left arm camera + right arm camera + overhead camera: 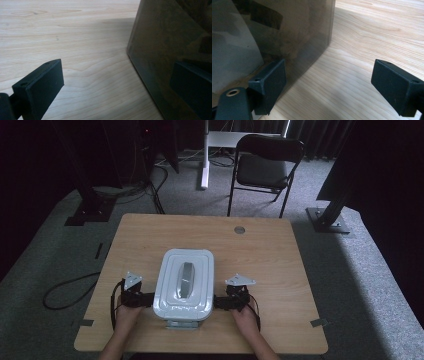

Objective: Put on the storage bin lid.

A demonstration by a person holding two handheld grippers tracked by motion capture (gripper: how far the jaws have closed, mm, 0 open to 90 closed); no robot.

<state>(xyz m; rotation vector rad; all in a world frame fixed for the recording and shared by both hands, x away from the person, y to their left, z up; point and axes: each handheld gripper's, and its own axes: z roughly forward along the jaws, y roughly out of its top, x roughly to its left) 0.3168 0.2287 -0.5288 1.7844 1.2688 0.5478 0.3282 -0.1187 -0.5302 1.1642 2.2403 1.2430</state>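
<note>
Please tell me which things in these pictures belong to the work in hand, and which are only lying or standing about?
Part of the work:
- white lidded box on the table
- left tongs, open, at its left side
- right tongs, open, at its right side

Just there:
- folding chair behind the table
- round grommet in the tabletop
- cable on the floor

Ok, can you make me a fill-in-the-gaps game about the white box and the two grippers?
1. The box has a white lid with a ____ handle on top.
2. The box stands on a ____ table.
3. The left gripper and the right gripper sit on opposite ____ of the box.
4. Behind the table stands a black ____ on the carpet.

Missing words: grey; wooden; sides; chair
</note>
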